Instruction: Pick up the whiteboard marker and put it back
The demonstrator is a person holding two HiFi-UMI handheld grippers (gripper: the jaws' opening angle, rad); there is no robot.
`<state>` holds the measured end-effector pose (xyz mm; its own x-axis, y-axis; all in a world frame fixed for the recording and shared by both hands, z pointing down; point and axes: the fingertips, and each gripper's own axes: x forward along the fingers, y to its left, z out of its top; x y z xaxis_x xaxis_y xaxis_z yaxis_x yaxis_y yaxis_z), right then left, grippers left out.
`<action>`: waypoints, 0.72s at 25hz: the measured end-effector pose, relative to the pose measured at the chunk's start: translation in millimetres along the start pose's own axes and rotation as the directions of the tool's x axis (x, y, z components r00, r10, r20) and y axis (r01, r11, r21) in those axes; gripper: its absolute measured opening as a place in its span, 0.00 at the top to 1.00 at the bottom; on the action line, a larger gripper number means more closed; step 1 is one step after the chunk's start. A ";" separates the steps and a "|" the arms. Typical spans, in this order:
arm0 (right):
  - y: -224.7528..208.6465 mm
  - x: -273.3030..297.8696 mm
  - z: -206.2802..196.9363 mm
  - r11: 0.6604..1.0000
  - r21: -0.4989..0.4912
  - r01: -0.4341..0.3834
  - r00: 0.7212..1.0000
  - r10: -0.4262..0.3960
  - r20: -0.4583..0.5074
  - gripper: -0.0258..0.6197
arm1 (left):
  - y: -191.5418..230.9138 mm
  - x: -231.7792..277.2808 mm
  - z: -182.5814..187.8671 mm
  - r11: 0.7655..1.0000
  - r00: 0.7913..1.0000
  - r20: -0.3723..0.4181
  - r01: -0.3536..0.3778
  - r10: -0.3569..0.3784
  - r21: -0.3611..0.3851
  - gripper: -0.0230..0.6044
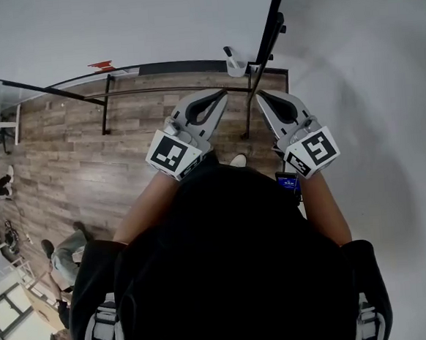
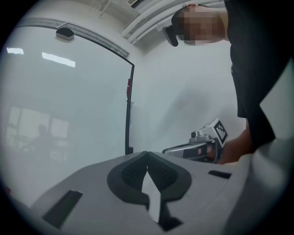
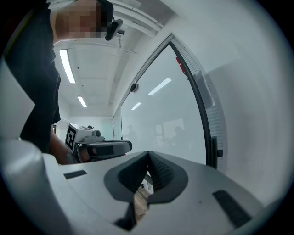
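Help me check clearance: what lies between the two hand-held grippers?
A black upright post shows between the left hand-held gripper and the right hand-held gripper, in the head view.

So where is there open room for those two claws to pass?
Open: the gap between left gripper and right gripper, and the wood floor left of them. Crowded: by the cup, where the black post and rail meet.

Under you lies a wood-plank floor (image 1: 73, 162) in brown and grey boards, stretching away to your left. On its far side stands a frosted glass panel (image 2: 69, 105) in a thin black frame (image 2: 130, 110), with a small red tag (image 1: 102, 65) on the frame. A plain white wall (image 1: 382, 79) rises on your right. Overhead, long ceiling strip lights (image 3: 66, 66) are lit, and dim shapes show through the glass.
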<state>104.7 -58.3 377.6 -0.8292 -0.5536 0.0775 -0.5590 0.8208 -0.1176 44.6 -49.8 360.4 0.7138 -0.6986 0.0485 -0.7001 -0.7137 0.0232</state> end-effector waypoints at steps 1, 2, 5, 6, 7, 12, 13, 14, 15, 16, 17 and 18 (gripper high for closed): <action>-3.1 3.3 -1.6 1.000 0.004 -0.001 1.000 0.001 -0.005 0.97 | 2.2 2.7 -1.2 1.000 1.000 -0.001 0.004 -0.004 0.001 0.96; -6.1 6.5 -2.5 1.000 0.007 0.000 1.000 0.000 -0.009 0.97 | 4.7 5.5 -2.0 1.000 1.000 -0.002 0.009 -0.009 0.002 0.96; -14.8 14.8 -1.1 1.000 0.011 0.014 1.000 -0.014 -0.025 0.97 | 14.6 13.9 -1.2 1.000 1.000 -0.004 0.021 -0.021 0.005 0.96; -18.0 18.0 -0.4 1.000 0.009 0.021 0.999 -0.020 -0.030 0.97 | 18.4 17.0 -0.2 1.000 1.000 -0.001 0.029 -0.029 0.008 0.96; -21.7 21.8 -0.2 1.000 0.008 0.028 0.999 -0.028 -0.035 0.97 | 22.6 20.3 1.3 0.999 0.999 0.005 0.038 -0.038 0.011 0.96; -44.7 55.2 -9.2 0.996 0.032 0.082 0.995 -0.080 -0.060 0.97 | 54.3 34.5 -1.9 0.995 0.995 0.011 0.096 -0.096 0.015 0.96; -48.8 62.4 -10.7 0.995 0.035 0.095 0.994 -0.093 -0.065 0.97 | 62.5 37.4 -5.1 0.995 0.995 0.002 0.103 -0.103 0.017 0.96; -52.1 69.0 -11.1 0.994 0.032 0.108 0.992 -0.106 -0.070 0.97 | 70.2 40.1 -7.5 0.994 0.994 -0.002 0.112 -0.112 0.016 0.96; -54.7 75.0 -10.9 0.992 0.023 0.120 0.990 -0.118 -0.077 0.97 | 77.0 42.5 -9.4 0.992 0.992 -0.003 0.124 -0.124 0.013 0.96; -56.9 80.9 -10.6 0.991 0.010 0.130 0.988 -0.129 -0.084 0.97 | 83.0 44.6 -11.0 0.991 0.991 -0.003 0.137 -0.137 0.010 0.96; -59.5 86.9 -10.9 0.990 -0.002 0.139 0.986 -0.138 -0.093 0.97 | 88.4 46.8 -12.9 0.989 0.989 -0.002 0.150 -0.150 0.010 0.96; -62.7 92.8 -12.0 0.989 -0.010 0.147 0.984 -0.147 -0.100 0.97 | 93.4 48.9 -15.4 0.987 0.987 0.001 0.162 -0.162 0.013 0.96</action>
<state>62.8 -159.4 404.0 -0.7336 -0.6517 0.1926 -0.6749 0.7317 -0.0950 13.8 -149.9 380.4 0.8180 -0.5736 0.0436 -0.5747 -0.8182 0.0176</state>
